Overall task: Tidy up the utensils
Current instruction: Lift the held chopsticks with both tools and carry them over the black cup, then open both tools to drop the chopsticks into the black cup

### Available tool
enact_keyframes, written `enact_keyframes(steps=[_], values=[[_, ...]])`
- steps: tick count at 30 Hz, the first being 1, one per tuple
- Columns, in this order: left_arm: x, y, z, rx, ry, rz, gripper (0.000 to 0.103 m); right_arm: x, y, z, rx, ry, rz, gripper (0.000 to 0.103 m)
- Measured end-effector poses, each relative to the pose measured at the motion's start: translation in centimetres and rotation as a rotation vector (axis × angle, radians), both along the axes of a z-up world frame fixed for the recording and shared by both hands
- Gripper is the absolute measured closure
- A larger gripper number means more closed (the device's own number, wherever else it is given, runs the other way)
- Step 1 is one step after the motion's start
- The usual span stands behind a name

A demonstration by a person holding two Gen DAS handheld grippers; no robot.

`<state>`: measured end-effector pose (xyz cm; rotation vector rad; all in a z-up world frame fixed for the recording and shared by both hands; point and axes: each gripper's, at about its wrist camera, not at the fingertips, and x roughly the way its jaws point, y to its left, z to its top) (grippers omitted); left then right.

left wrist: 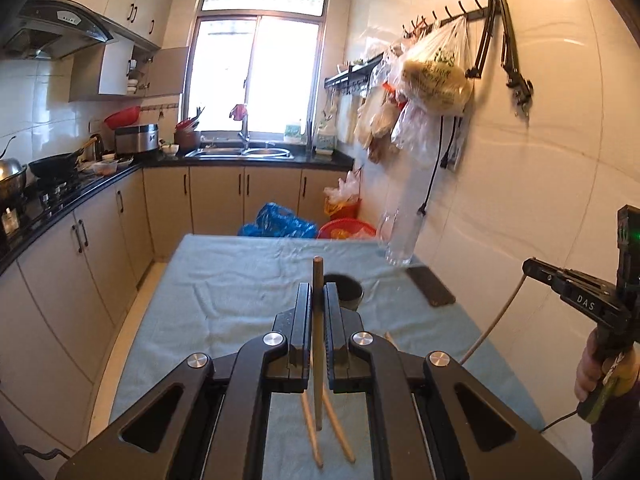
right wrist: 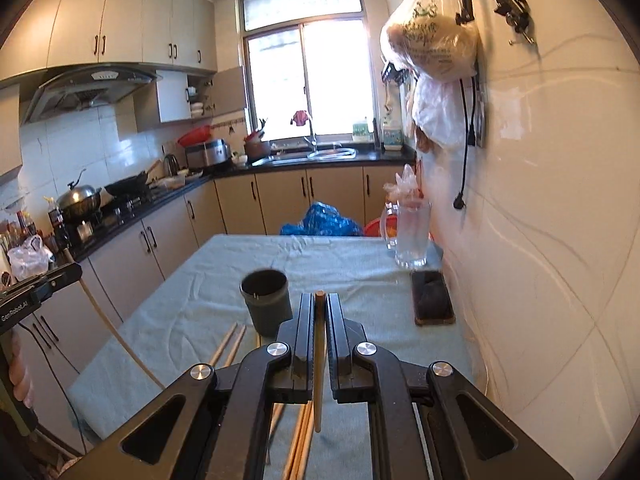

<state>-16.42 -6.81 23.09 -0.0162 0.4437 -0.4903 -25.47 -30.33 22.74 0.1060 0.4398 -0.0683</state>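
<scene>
Each gripper pinches one chopstick: the left gripper [left wrist: 318,294] holds the left chopstick [left wrist: 317,344], the right gripper [right wrist: 319,306] the right chopstick [right wrist: 318,360], seemingly above the cloth near the dark cup [right wrist: 267,300].

The right claw [right wrist: 319,320] grips a chopstick [right wrist: 318,364] just beside, seemingly nearer than, the dark cup [right wrist: 267,300].

We get daylight from the window [left wrist: 256,72], which is blown out to white in both views. It leaves glare on the tiled wall [left wrist: 540,120] and soft shadows over the table cloth [right wrist: 340,264]. Both fisheye pictures bend straight lines and go black at the corners. The hanging bags [left wrist: 436,80] look slightly blurred.
</scene>
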Motion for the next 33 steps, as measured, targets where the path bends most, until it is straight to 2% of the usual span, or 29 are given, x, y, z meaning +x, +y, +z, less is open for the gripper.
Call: enact_keyframes(steps=[7, 10, 16, 19, 24, 30, 33], values=[[5.0, -2.2, 3.0, -0.043, -0.019, -0.004, 0.098, 3.6, 0.3, 3.9, -0.012, -0.074, 0.034, 0.097], [7.5, -3.2, 3.9, -0.076, -0.003, 0.003, 0.098, 6.3, 0.6, 5.2, 0.022, -0.089, 0.062, 0.097], [12.1, -5.0, 5.8, -0.147, 0.0, 0.004, 0.098, 11.5, 1.2, 6.4, 0.094, -0.117, 0.086, 0.097], [14.1, -6.1, 6.1, -0.159, 0.002, 0.004, 0.098, 13.8, 1.2, 6.3, 0.132, -0.125, 0.087, 0.097], [17.7, -8.8, 4.4, -0.121, 0.019, 0.026, 0.098, 17.8, 0.9, 4.8, 0.162, -0.097, 0.072, 0.097], [21.4, -10.4, -0.5, -0.06, 0.136, 0.044, 0.098, 22.5, -0.3, -0.5, 0.18, 0.055, 0.046, 0.097], [22.2, -10.6, -1.7, -0.043, 0.168, 0.049, 0.098, 23.6, -1.3, -2.9, 0.2, 0.109, 0.032, 0.097]])
